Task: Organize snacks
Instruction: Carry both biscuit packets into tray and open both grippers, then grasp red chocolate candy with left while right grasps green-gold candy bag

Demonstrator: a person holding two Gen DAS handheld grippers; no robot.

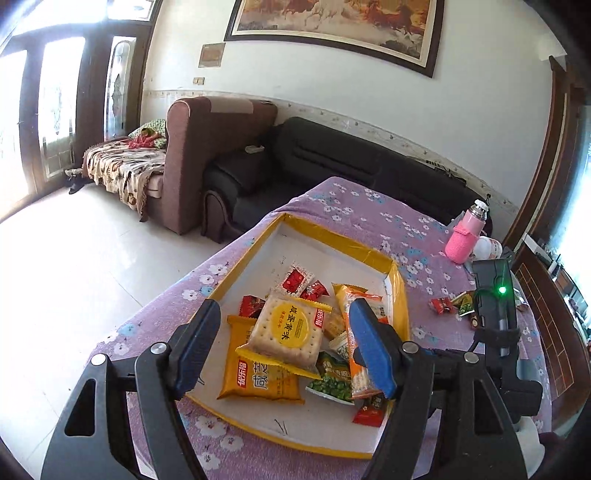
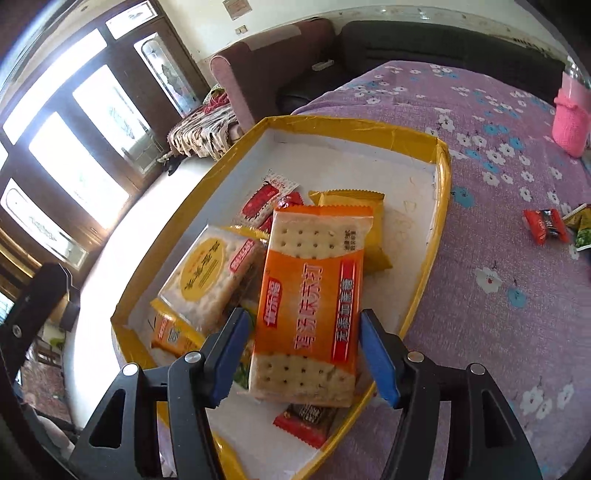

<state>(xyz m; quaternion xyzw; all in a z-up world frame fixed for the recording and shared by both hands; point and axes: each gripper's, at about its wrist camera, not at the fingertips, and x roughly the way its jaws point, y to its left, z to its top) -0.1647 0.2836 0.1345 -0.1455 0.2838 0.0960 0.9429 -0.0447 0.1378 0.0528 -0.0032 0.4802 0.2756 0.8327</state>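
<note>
Table [image 1: 332,206] covered by purple flowered cloth; sofa [image 1: 332,158] and framed painting [image 1: 332,26] seen behind. Snacks gathered in yellow-rimmed tray [image 1: 258,236] — Chinese print on packets. Left gripper [image 1: 284,347] spread, empty. Right gripper [image 2: 304,354] parted astride orange cracker pack [image 2: 314,295], pads not pressed on it.

Left gripper [image 1: 284,343], right gripper [image 2: 306,354]: black frames, blue pads, silver screws

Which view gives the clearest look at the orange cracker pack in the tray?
The right wrist view: the orange cracker pack lies face-up across the pile, its whole front visible between the open fingers. In the left wrist view the orange cracker pack shows only as a narrow strip, largely hidden behind a blue finger.
</note>
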